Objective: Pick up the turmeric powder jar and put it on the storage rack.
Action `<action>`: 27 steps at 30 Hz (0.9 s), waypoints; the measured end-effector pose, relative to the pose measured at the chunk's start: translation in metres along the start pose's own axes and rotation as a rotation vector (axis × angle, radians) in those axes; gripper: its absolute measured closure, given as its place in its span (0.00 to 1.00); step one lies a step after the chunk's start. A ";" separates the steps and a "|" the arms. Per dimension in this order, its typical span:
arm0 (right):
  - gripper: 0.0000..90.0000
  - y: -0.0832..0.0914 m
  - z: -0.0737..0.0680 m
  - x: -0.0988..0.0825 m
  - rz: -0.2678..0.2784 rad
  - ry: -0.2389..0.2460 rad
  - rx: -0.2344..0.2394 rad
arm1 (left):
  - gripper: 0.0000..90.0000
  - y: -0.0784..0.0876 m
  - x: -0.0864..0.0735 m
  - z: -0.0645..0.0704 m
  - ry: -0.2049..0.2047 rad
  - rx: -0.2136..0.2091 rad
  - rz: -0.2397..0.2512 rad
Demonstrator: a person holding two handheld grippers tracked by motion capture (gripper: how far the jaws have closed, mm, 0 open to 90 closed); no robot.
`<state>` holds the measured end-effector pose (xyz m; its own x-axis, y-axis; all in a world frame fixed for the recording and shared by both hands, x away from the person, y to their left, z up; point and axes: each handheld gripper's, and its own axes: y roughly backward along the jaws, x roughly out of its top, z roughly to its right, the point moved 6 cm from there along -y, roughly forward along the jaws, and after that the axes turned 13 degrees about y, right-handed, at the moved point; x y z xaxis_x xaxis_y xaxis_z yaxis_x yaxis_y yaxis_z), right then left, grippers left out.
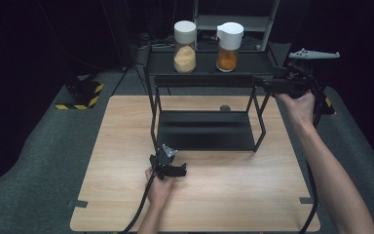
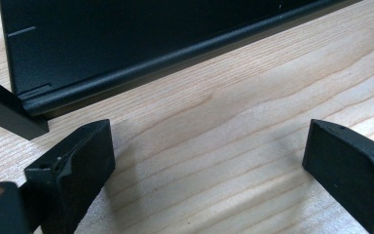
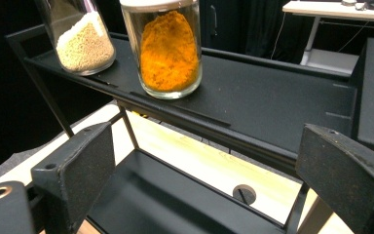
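**Right gripper at top shelf, jars not yet touched**

While the left gripper (image 1: pixel 173 170) idles low on the table (image 1: pixel 126 146), just in front of the rack's bottom shelf (image 2: pixel 126 44), its jaws stand wide w/ nothing but bare wood between them. Prob. parked there to stay out of the way; no sign it steadies the rack.

Centre: black two-tier rack (image 1: pixel 204 129) sits at the far half of the table. Top shelf carries two glass jars, both upright, white lids. Pale-granule jar (image 1: pixel 185 41) to the left, orange-powder jar (image 1: pixel 229 41) to its right, apart from each other, both toward the back of the shelf, so a grab means reaching in over the front rail.

Right: right gripper (image 1: pixel 272 85) is held level at the shelf's right end, hand (image 1: pixel 299 105) behind it. In the right gripper view the jaws are open wide, nothing gripped, and the orange-powder jar (image 3: pixel 168 48) lies ahead of them, the pale-granule jar (image 3: pixel 83 41) farther left. Judgement: lined up for the orange one, since it's nearest. Approach stage; pads well clear of glass.
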<state>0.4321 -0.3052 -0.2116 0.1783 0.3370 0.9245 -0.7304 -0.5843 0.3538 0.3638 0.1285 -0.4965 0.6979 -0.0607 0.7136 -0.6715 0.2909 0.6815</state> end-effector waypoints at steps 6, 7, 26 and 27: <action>0.08 0.004 0.001 -0.008 -0.002 -0.001 0.002 | 0.05 0.000 0.000 0.000 -0.002 0.000 -0.001; 0.08 0.004 0.001 -0.009 -0.003 -0.002 0.003 | 0.05 0.000 0.000 0.000 -0.003 0.001 -0.002; 0.08 0.012 -0.006 -0.043 -0.024 0.009 0.005 | 0.05 0.000 0.000 0.000 -0.002 0.001 -0.002; 0.08 0.012 -0.006 -0.044 -0.025 0.007 0.006 | 0.05 0.000 0.000 0.000 -0.002 0.001 -0.002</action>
<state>0.4111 -0.3229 -0.2490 0.1917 0.3567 0.9143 -0.7219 -0.5798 0.3776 0.3639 0.1285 -0.4963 0.6983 -0.0635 0.7130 -0.6707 0.2902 0.6827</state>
